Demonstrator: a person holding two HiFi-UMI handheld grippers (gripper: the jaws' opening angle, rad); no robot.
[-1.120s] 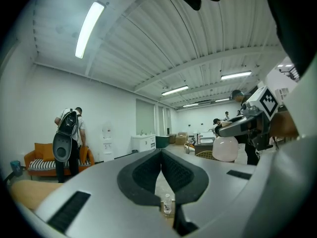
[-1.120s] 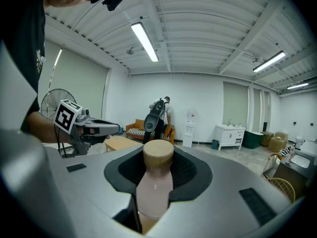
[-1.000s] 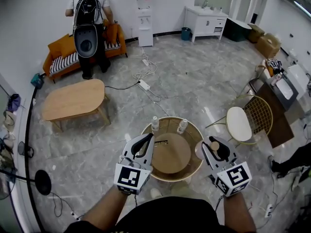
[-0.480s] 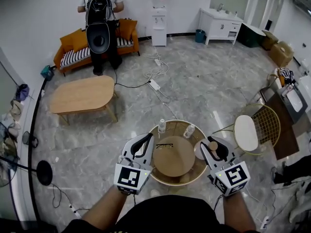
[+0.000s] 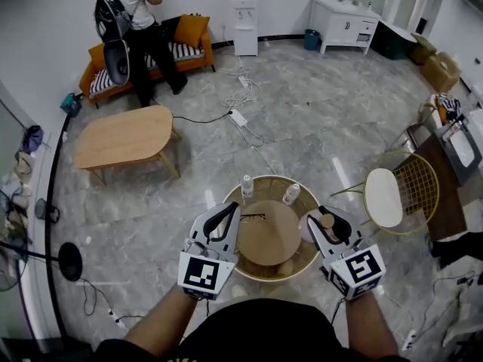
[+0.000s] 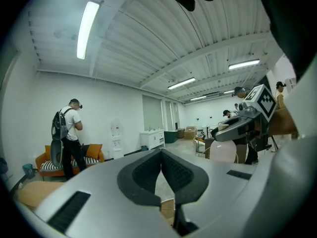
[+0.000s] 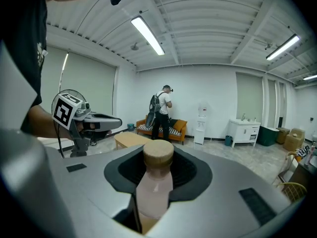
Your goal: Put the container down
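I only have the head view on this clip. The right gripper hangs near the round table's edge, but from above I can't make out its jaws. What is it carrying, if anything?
Observer: The right gripper view shows the right gripper shut on the container, a pale bottle.
Operator: Is the bottle closed?
Observer: Yes, a cork-coloured cap sits on its neck, above the jaw pads.
Operator: And the other side?
Observer: In the left gripper view, the left gripper has its jaws together with nothing between them.
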